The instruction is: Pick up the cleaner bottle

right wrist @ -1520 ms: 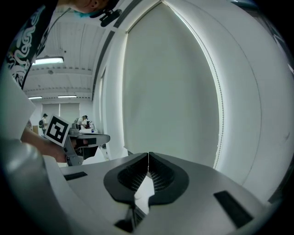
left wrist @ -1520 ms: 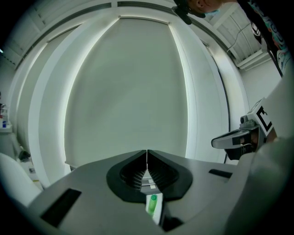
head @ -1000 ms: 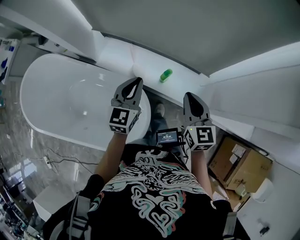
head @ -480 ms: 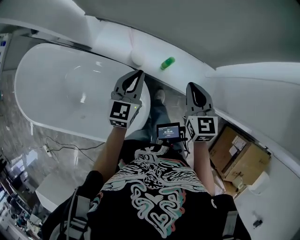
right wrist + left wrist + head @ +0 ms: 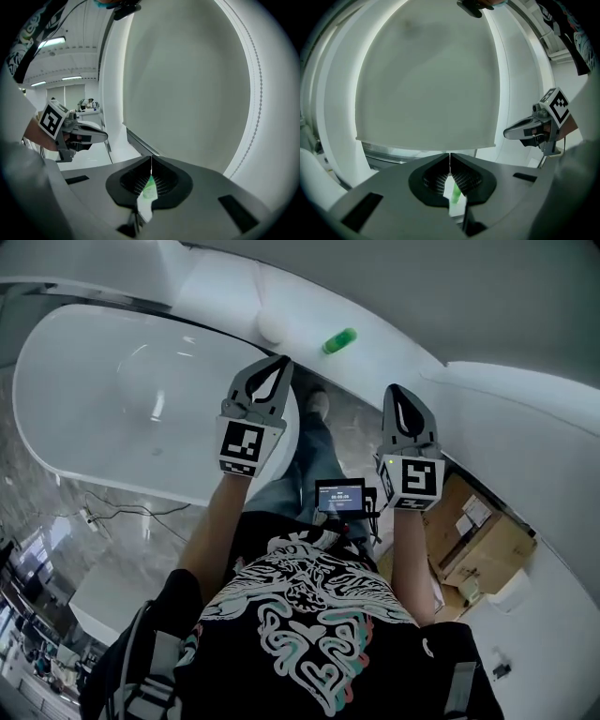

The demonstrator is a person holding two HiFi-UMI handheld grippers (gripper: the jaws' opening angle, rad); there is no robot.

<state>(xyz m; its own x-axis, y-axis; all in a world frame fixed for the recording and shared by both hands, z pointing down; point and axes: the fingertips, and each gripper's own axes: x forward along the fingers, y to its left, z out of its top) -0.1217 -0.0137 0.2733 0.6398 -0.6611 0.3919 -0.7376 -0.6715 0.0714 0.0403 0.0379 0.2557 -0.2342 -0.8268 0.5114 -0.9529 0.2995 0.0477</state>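
Note:
The cleaner bottle (image 5: 339,339) is small and green and lies on its side on the white ledge (image 5: 403,367) behind the bathtub. My left gripper (image 5: 278,363) is held out over the tub's right end, jaws shut and empty, short of the bottle and to its left. My right gripper (image 5: 395,390) is also shut and empty, below and right of the bottle. In the left gripper view the bottle (image 5: 454,193) shows through the hollow behind the closed tips (image 5: 449,154). The right gripper view shows the bottle (image 5: 149,190) the same way, behind its closed tips (image 5: 151,160).
A white bathtub (image 5: 84,381) fills the left. A cardboard box (image 5: 483,554) stands on the floor at the right. A small screen (image 5: 339,495) hangs at my chest. My leg and shoe (image 5: 317,407) stand between tub and ledge. A large pale wall panel (image 5: 426,79) rises ahead.
Both grippers have sunk together and eased forward toward the ledge. Their jaws stayed shut. The bottle has not moved on the ledge.

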